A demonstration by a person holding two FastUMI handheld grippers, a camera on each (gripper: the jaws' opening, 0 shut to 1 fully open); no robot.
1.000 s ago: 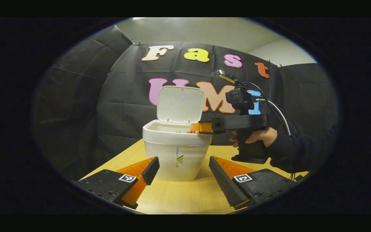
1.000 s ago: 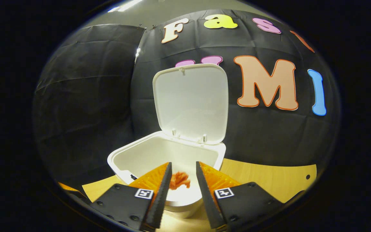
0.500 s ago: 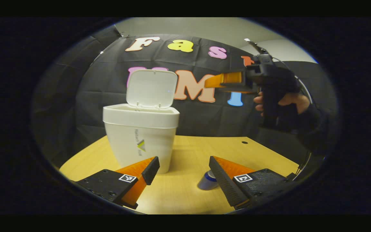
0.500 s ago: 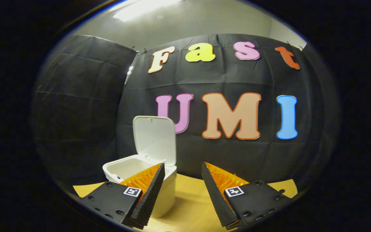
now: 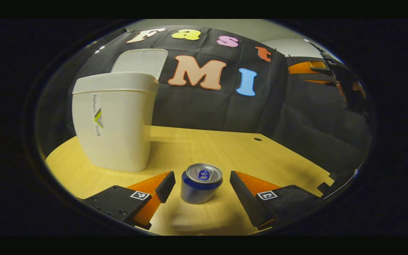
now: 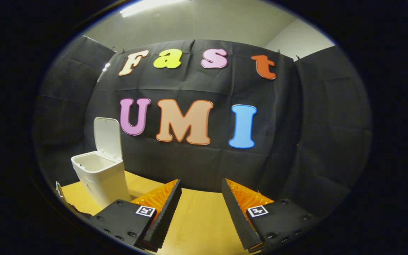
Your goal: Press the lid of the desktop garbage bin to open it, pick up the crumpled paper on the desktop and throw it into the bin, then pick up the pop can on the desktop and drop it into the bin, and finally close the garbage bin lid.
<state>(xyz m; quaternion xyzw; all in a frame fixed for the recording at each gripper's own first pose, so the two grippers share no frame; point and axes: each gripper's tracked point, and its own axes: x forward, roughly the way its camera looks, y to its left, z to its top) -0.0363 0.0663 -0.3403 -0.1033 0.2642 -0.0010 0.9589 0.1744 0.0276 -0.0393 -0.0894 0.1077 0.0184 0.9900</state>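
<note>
two grippers were in play, and both had shifted within the last second. the left gripper [image 5: 200, 184] had swung away from the white plastic desktop bin [image 5: 113, 120] and come down low over the pale wooden desktop [image 5: 225, 145]. its jaws stood wide apart with a silver and blue pop can [image 5: 201, 182] upright between them; the fingers [image 5: 165, 186] were near the can on either side but gripped nothing, and no contact could be seen. the bin stood toward the far left edge of the desktop, its white hinged lid [image 5: 138, 62] raised and tilted back.

the right gripper [image 6: 198, 202] had pulled back from over the bin's mouth, where a second earlier an orange crumpled wad had been falling between its fingers. it was held high and off toward the right side of the desktop, jaws open and empty; the left gripper view caught it [image 5: 305, 69] at the upper right with a hand [image 5: 352, 90] around its handle.

the crumpled paper was presumably inside the bin, though the inside could not be seen well enough to confirm. that would leave the can as the step in hand: closing on it, carrying it to the open bin, then shutting the lid.
</note>
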